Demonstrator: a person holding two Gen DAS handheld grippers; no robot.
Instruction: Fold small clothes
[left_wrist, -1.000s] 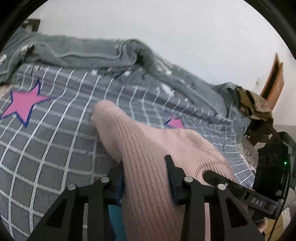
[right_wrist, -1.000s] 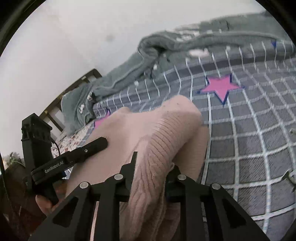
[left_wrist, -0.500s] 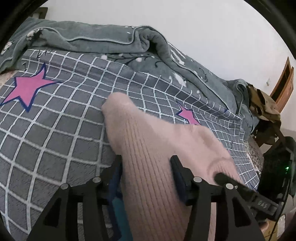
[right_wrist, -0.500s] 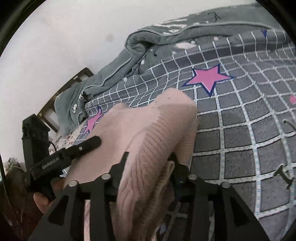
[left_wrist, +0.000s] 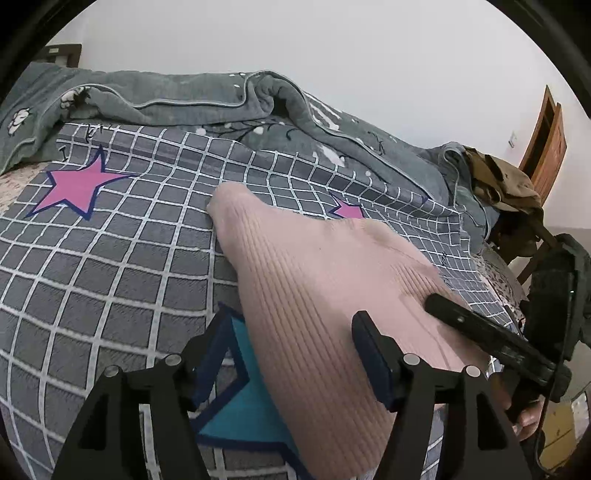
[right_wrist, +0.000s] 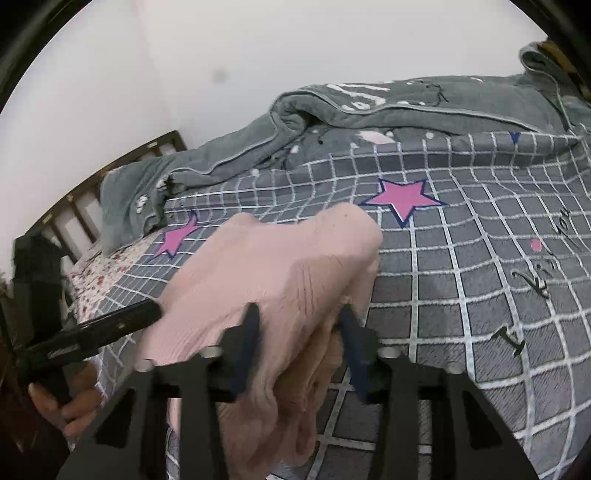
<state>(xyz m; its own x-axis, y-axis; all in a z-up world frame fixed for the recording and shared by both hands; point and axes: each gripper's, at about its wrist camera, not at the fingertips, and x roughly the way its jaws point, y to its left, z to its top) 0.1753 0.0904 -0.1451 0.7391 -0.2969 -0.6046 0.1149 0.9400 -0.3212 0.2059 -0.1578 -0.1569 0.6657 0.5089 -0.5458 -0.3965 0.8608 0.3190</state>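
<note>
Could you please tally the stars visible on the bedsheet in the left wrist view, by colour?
Pink stars: 2
Teal star: 1
Total: 3

A pink ribbed knit garment (left_wrist: 314, 295) lies on a grey bedsheet with a white grid and pink stars (left_wrist: 110, 266), running from the lower edge up to a rounded end near the middle. The left gripper (left_wrist: 291, 339) has the garment between its dark blue pads (left_wrist: 373, 354), and its jaws are opening; the left pad stands clear of the cloth. A teal star (left_wrist: 236, 413) shows beneath. The right gripper's black finger (left_wrist: 480, 328) rests on the garment's right side. A rumpled grey-green quilt (left_wrist: 221, 103) lies behind.
</note>
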